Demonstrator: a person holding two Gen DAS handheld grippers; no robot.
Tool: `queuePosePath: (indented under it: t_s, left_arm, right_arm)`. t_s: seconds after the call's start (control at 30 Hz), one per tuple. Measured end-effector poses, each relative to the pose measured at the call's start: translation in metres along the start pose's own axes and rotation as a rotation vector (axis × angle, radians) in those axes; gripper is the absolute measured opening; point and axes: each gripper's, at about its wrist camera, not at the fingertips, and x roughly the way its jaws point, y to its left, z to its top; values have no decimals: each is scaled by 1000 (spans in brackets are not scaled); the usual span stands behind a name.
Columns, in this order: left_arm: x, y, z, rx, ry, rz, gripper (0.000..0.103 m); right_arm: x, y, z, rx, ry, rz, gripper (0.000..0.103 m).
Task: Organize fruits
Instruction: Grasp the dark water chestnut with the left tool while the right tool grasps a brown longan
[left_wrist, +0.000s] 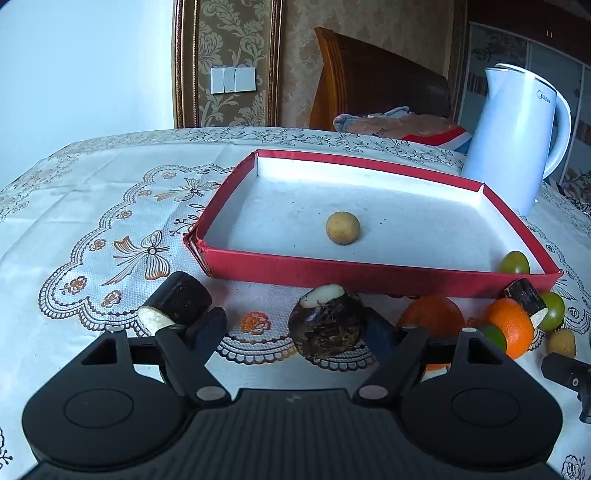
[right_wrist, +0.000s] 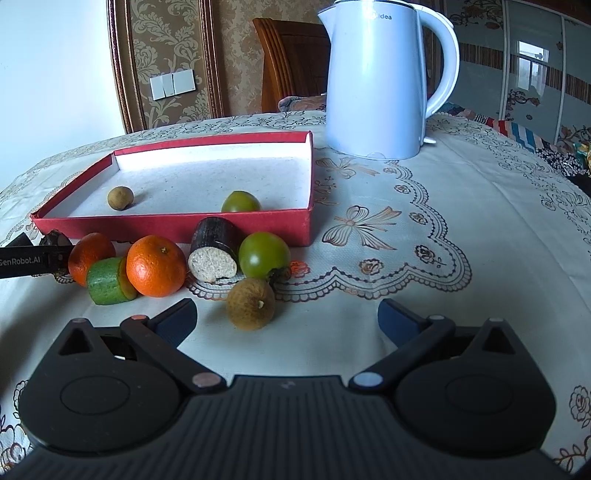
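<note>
A red tray holds a tan longan and a green fruit. My left gripper is open around a dark water chestnut in front of the tray; contact is unclear. A dark sugarcane piece lies by its left finger. My right gripper is open and empty just behind a brown longan. In front of the tray lie two oranges, a cucumber chunk, a sugarcane piece and a green fruit.
A white electric kettle stands behind the tray's right side. A patterned lace tablecloth covers the table. A wooden chair with folded cloth stands behind the table.
</note>
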Motion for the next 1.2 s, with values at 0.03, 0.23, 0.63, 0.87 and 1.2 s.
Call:
queuePosePath:
  t_s: [0.03, 0.23, 0.63, 0.87, 1.2]
  left_arm:
    - [0, 1, 0, -3, -2, -1, 79]
    - [-3, -5, -1, 36, -11, -22, 63]
    - [-6, -4, -2, 45, -14, -61, 51]
    - [-7, -3, -2, 55, -19, -78, 40]
    - [-8, -9, -3, 67, -22, -69, 40]
  right_arm:
    - [0, 0, 0, 0, -1, 4, 103]
    - [1, 1, 1, -9, 6, 15, 100]
    - [-1, 16, 0, -97, -6, 35, 71]
    - [-2, 14, 0, -89, -15, 40, 56]
    - [-4, 16, -1, -103, -27, 44, 35]
